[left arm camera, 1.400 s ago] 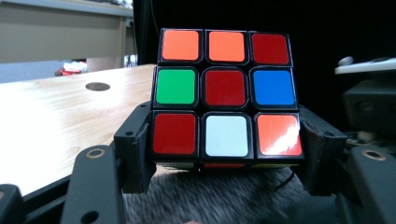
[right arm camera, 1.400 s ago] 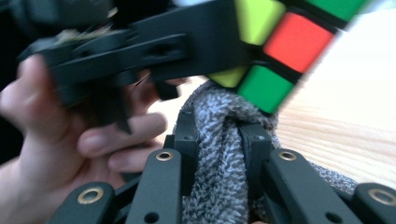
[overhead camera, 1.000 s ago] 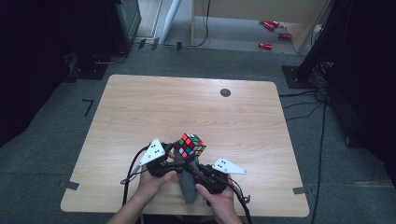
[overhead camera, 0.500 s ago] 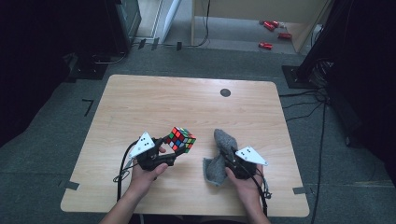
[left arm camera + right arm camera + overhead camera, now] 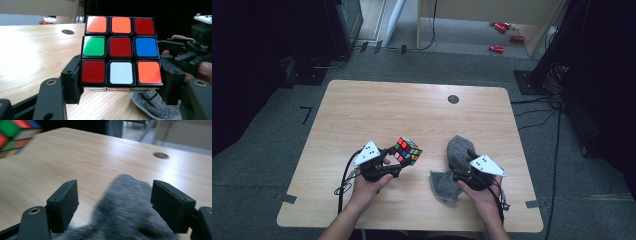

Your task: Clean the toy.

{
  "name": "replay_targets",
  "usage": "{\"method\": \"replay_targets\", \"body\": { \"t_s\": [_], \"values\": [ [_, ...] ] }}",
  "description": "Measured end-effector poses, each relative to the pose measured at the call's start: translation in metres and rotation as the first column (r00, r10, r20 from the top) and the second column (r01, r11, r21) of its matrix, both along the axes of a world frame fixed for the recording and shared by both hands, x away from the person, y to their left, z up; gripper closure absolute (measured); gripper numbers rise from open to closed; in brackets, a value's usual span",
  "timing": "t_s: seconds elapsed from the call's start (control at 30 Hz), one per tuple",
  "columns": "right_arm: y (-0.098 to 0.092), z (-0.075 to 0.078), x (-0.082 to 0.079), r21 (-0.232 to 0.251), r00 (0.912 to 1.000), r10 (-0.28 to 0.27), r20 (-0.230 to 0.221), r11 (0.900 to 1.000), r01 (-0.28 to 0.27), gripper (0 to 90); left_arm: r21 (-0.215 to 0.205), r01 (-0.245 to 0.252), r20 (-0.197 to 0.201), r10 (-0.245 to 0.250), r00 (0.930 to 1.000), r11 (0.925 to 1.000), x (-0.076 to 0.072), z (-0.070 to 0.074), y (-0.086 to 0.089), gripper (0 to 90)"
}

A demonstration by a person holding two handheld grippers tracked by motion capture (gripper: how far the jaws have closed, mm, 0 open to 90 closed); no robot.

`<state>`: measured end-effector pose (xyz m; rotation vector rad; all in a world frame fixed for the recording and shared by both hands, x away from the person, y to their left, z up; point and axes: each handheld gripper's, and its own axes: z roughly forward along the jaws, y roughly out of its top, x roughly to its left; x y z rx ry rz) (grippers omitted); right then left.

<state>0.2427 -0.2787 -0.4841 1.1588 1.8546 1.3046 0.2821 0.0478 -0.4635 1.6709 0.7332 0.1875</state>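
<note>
High view shows the left gripper [image 5: 393, 161] clamping the cube [image 5: 407, 150] while the right gripper [image 5: 462, 161], jaws just opened, straddles the grey cloth [image 5: 455, 150] at its twelve o'clock, risking snagging it.

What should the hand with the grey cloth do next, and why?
Probably lift the right tool away from the grey cloth. Its jaws have just been opening and stand apart, with the cloth lying loose between them on the table. The left tool has the cube clamped, raised above the wood.
</note>
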Motion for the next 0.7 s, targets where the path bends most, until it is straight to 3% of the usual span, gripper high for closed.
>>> {"method": "replay_targets", "body": {
  "t_s": [0.1, 0.23, 0.3, 0.43, 0.53, 0.7],
  "values": [
    [0.019, 0.001, -0.005, -0.02, 0.9946, 0.098, 0.034, 0.995, -0.097, 20.4, 0.0, 0.008, -0.005, -0.008, 1.0, 1.0, 0.0, 0.001, -0.001, 34.7],
    [0.042, 0.003, -0.014, -0.041, 0.9731, 0.217, 0.078, 0.976, -0.214, 19.4, 0.003, 0.019, -0.031, -0.018, 0.9993, 0.9998, -0.001, 0.0, -0.005, 34.7],
    [0.05, 0.002, -0.017, -0.082, 0.965, 0.24, 0.105, 0.969, -0.232, 17.8, 0.008, 0.031, -0.039, -0.031, 0.9988, 0.9995, -0.001, 0.0, -0.008, 34.7],
    [0.062, -0.002, -0.02, -0.137, 0.9406, 0.294, 0.17, 0.952, -0.273, 17.1, 0.008, 0.066, -0.045, -0.065, 0.9969, 0.9978, -0.004, 0.002, -0.013, 34.7],
    [0.069, -0.005, -0.021, -0.156, 0.9331, 0.312, 0.18, 0.946, -0.286, 17.1, 0.006, 0.082, -0.057, -0.081, 0.995, 0.9966, -0.005, 0.002, -0.016, 34.6],
    [0.076, -0.006, -0.024, -0.192, 0.9232, 0.314, 0.222, 0.942, -0.274, 17.1, 0.02, 0.104, -0.092, -0.101, 0.9906, 0.9944, -0.005, 0.0, -0.021, 34.6]
  ]
}}
